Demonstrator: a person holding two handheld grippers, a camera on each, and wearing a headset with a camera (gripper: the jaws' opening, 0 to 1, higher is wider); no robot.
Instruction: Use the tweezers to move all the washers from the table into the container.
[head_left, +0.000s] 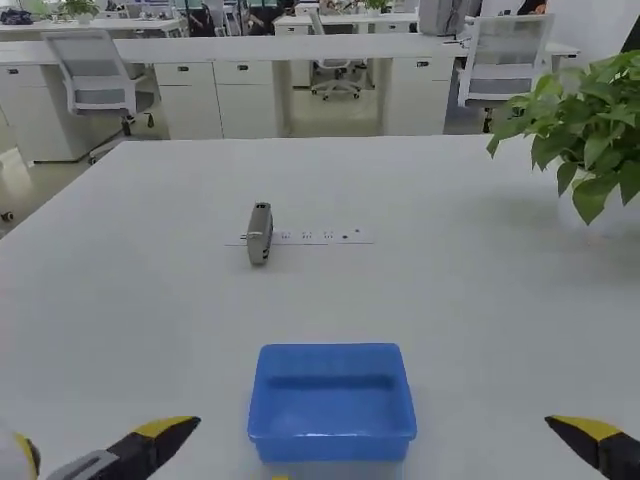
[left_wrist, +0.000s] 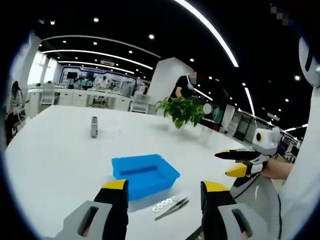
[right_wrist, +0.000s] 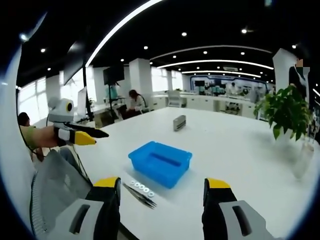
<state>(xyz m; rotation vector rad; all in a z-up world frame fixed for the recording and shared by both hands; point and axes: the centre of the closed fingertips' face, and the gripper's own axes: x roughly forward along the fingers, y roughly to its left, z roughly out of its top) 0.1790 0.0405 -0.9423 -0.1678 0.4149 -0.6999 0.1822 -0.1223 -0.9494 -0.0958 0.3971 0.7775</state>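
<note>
While the head view cuts off at the near wall of the blue container, the strip of table in front of it is taken in by both gripper views. There a short row of washers is seen lying on the table just beside the tweezers, close to the container. The left gripper is held above the table with its jaws spread wide and nothing between them, and the right gripper is held likewise, apart and empty. Beyond the container a small grey metal block is seen mid-table, and a potted plant at the right edge.
</note>
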